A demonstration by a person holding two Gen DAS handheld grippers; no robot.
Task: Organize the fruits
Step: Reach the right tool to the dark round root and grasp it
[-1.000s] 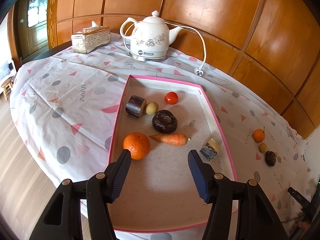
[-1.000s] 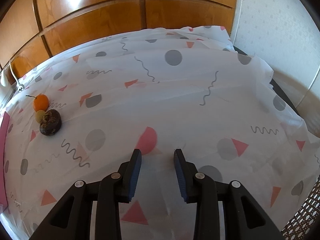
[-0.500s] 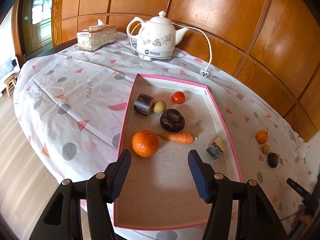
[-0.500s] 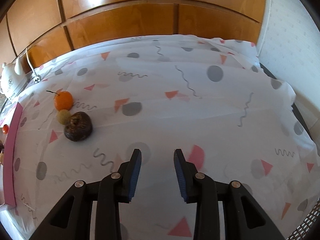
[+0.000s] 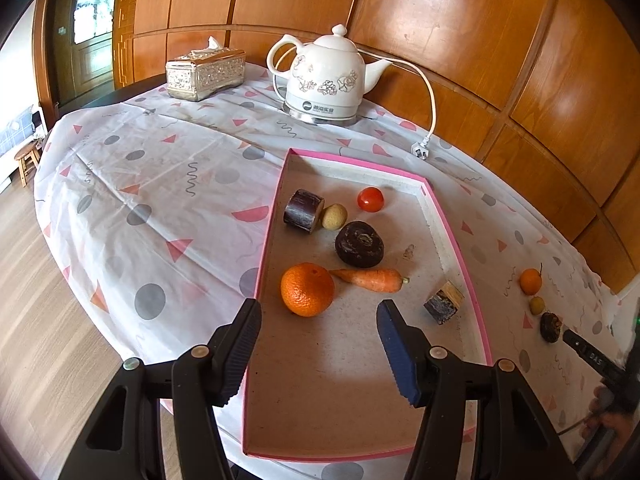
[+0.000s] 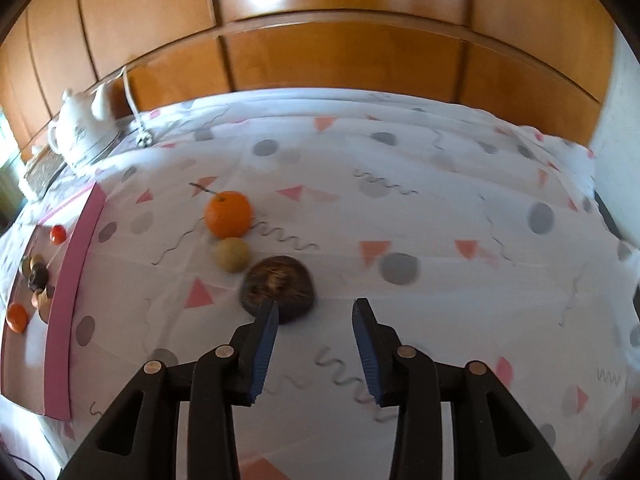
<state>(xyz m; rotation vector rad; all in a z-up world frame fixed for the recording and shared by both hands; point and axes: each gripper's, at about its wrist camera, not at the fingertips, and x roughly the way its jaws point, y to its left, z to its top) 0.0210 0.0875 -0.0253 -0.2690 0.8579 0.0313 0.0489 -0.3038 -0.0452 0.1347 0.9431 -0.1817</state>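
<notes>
fruits and vegetables in my pink tray (image 5: 456, 240) and three loose fruits on the cloth-covered counter (image 6: 400, 220).

my left gripper (image 5: 316, 344) hangs spread and empty over the tray's near half. just ahead of it sits a round, pebbled orange (image 5: 307, 289); beside that a carrot (image 5: 370, 279) lies with its long axis across the tray, tapered tip toward the orange, stub end toward the right wall. behind it are a dark wrinkled round fruit (image 5: 359, 244), a red tomato (image 5: 371, 199), a small yellowish fruit (image 5: 334, 216) and a dark cut cylinder (image 5: 303, 211) on its side. on the cloth a small stemmed orange (image 6: 228, 214), a yellowish fruit (image 6: 231, 254) and a dark brown rough fruit (image 6: 278, 286) form a short row. my right gripper (image 6: 314, 344) is opening, nothing between its pads; its left fingertip overlaps the dark fruit in view.
</notes>
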